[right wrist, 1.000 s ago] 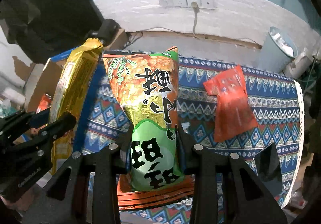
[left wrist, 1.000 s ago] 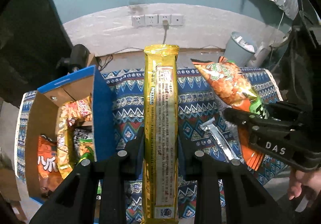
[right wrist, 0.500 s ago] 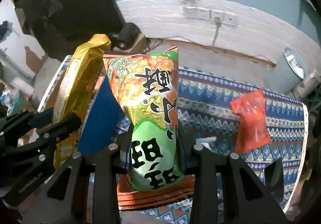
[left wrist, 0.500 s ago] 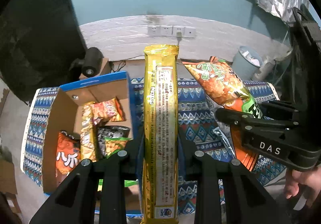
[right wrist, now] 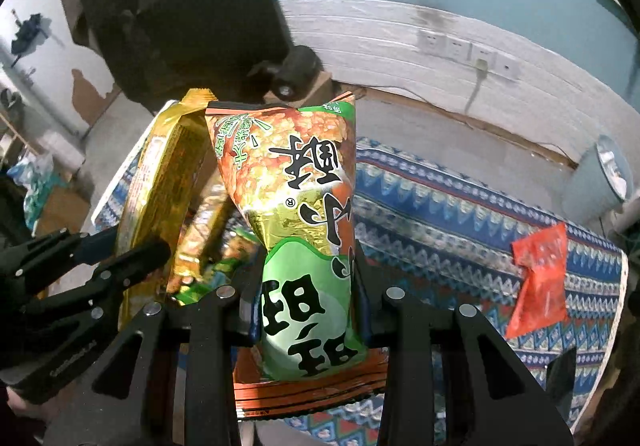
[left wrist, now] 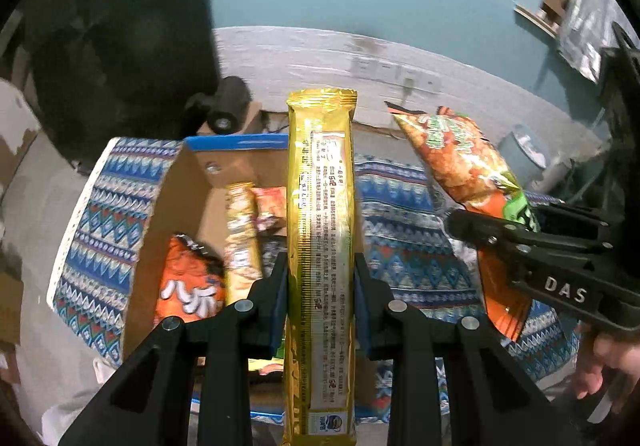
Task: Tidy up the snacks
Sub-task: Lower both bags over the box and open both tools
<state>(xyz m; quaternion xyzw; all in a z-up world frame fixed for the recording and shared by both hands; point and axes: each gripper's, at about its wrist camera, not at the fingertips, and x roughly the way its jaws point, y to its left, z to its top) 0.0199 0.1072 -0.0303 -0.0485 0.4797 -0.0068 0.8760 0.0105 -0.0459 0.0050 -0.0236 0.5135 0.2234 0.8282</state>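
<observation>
My left gripper [left wrist: 320, 278] is shut on a long gold snack packet [left wrist: 322, 246] that stands upright between its pads, above the open cardboard box [left wrist: 180, 190]. Inside the box lie several snack packs, among them an orange bag [left wrist: 188, 286]. My right gripper [right wrist: 308, 286] is shut on an orange and green snack bag [right wrist: 296, 206], held up over the patterned cloth [right wrist: 440, 206] just right of the box. In the left wrist view the right gripper [left wrist: 532, 242] with its bag [left wrist: 460, 166] shows at the right. In the right wrist view the left gripper [right wrist: 100, 258] and gold packet [right wrist: 160, 186] show at the left.
A red packet [right wrist: 540, 282] lies on the cloth at the right. A grey bin [right wrist: 604, 178] stands on the floor beyond the table. A black device [left wrist: 224, 106] sits behind the box. A person's hand [left wrist: 600, 362] shows at lower right.
Both grippers have carried their snacks leftward, so the box now lies under the gold packet. Both wrists have rolled a little. Neither grip has changed.
</observation>
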